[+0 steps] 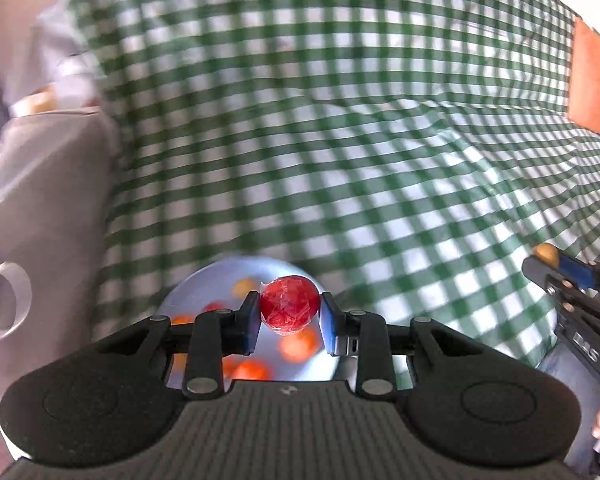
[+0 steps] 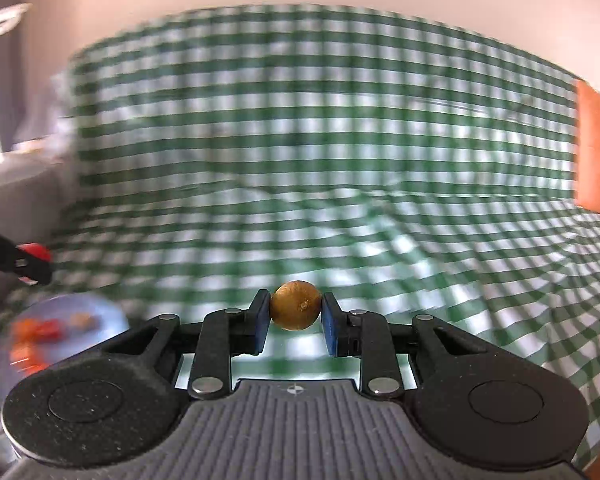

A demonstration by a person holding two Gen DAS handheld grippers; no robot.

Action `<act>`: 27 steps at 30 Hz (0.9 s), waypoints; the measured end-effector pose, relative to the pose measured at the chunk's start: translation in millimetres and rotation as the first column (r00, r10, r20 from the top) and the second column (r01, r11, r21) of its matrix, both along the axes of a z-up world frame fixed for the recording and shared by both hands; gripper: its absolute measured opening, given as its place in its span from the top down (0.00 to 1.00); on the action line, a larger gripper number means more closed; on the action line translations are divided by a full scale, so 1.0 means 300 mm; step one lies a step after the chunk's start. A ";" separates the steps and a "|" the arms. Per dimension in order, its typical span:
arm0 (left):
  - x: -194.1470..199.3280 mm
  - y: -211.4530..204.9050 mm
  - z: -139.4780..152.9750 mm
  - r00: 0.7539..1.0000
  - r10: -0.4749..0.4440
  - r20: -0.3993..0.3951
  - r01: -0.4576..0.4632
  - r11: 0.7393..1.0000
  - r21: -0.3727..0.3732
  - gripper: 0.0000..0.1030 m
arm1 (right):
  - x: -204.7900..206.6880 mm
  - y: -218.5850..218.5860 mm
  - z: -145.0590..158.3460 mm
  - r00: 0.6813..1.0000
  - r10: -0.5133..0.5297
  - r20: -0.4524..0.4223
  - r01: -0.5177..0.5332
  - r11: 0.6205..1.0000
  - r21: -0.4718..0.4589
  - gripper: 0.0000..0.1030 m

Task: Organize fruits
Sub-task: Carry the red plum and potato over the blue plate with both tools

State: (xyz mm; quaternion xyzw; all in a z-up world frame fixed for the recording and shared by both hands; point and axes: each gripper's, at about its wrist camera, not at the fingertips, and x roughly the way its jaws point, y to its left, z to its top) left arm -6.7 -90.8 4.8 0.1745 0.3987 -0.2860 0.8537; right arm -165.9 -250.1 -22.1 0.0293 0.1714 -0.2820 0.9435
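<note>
Mid-sort over the green gingham cloth (image 2: 380, 160): the left gripper (image 1: 290, 312) pinches a wrapped red fruit (image 1: 290, 306) above the fruit-filled bowl (image 1: 204, 292), while the right gripper (image 2: 296, 312) clamps a small brown fruit (image 2: 296, 305); neither is placed yet.

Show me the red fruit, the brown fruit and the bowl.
red fruit (image 1: 290, 311): left wrist view, middle of its wrapped front.
brown fruit (image 2: 295, 305): right wrist view, middle of its skin.
bowl (image 1: 204, 280): left wrist view, bare inner wall.

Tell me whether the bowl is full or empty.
Partly filled: the bowl holds several orange and red fruits, with bare bottom showing between them. The count is too blurred to tell.
</note>
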 end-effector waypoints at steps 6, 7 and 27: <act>-0.136 0.248 0.074 0.995 0.088 0.038 -0.087 0.996 -0.027 0.67 | -0.046 0.283 0.062 0.984 0.176 0.016 -0.176 0.984 0.008 0.72; -0.154 0.279 0.081 0.994 0.098 0.043 -0.097 0.995 -0.033 0.67 | -0.050 0.323 0.070 0.979 0.203 0.018 -0.203 0.979 0.007 0.72; -0.351 0.515 0.125 0.987 0.154 0.043 -0.147 0.980 -0.131 0.67 | -0.102 0.577 0.079 0.949 0.311 -0.045 -0.312 0.950 -0.007 0.72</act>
